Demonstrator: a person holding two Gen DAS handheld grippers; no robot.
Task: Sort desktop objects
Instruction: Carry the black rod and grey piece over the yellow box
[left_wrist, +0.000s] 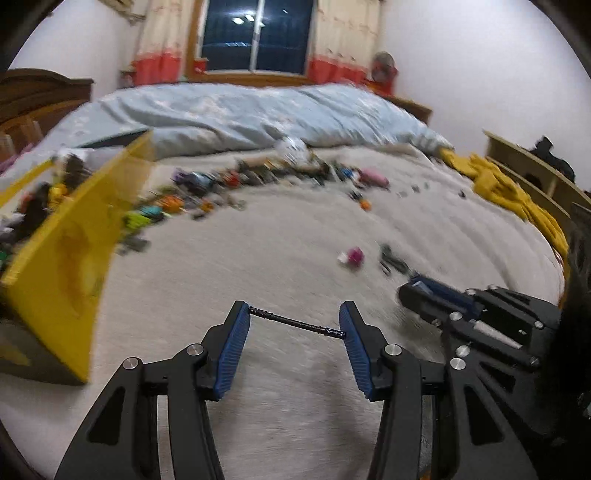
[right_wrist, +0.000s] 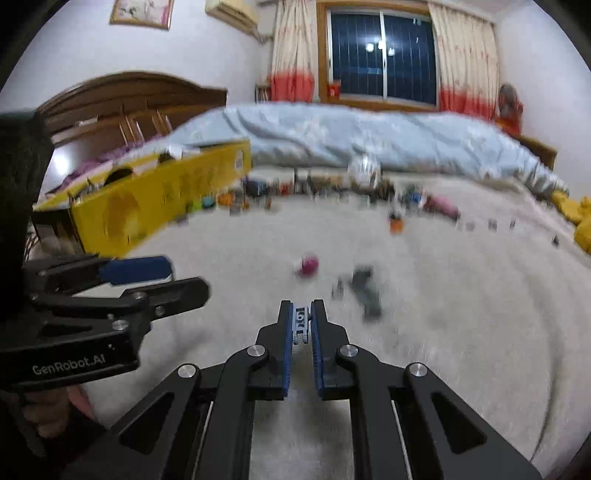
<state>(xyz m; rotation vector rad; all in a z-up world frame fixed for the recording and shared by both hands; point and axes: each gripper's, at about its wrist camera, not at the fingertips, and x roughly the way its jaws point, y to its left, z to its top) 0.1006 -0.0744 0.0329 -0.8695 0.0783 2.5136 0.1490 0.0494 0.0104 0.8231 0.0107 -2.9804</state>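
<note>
My left gripper (left_wrist: 294, 312) is shut on a thin black rod (left_wrist: 303, 324) that spans lengthwise from one blue pad to the other, above the white bedspread (left_wrist: 258, 251). My right gripper (right_wrist: 301, 308) is shut on a small blue-grey toy piece (right_wrist: 301, 322) pinched between its pads. In the left wrist view the right gripper (left_wrist: 436, 295) sits at the lower right; in the right wrist view the left gripper (right_wrist: 159, 273) sits at the left. A blurred row of small colourful toy pieces (left_wrist: 258, 177) lies across the bed ahead. A yellow box (left_wrist: 62, 258) with toys inside stands at the left.
A pink piece (right_wrist: 308, 266) and a dark grey piece (right_wrist: 365, 291) lie loose just ahead of the grippers. A light blue quilt (left_wrist: 258, 114) is piled behind the toy row. Yellow cloth (left_wrist: 509, 192) and a wooden shelf (left_wrist: 535, 166) lie at the right edge.
</note>
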